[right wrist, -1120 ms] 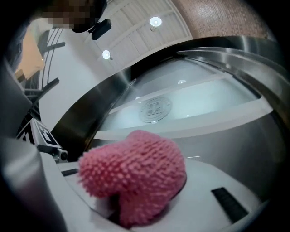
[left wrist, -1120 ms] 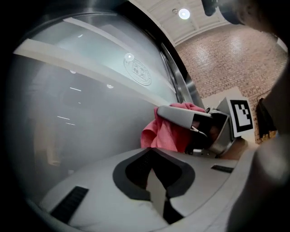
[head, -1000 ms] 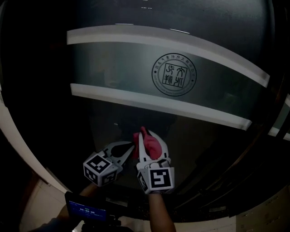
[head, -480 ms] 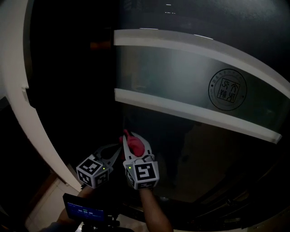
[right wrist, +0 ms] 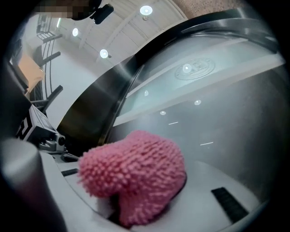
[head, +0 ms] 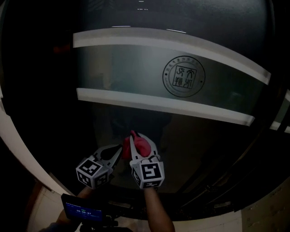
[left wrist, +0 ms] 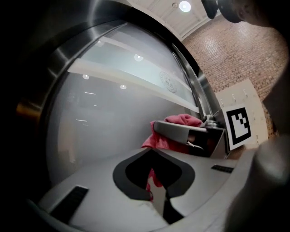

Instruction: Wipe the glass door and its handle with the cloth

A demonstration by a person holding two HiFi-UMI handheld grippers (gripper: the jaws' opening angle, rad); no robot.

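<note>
a brick wall [left wrist: 226, 59] under round ceiling lights [left wrist: 184, 6], pale floor [head: 43, 208] below.

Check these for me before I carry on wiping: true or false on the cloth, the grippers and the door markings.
1. The fluffy pink microfibre cloth is clamped in the right gripper's fingers. True.
2. The round seal emblem sits between the upper white stripe and the lower white stripe on the dark glass door. True.
3. The right gripper is up at the emblem. False: it is below the lower white stripe.
4. The left gripper is raised above the upper white stripe. False: it sits beside the right gripper, below both stripes.
</note>
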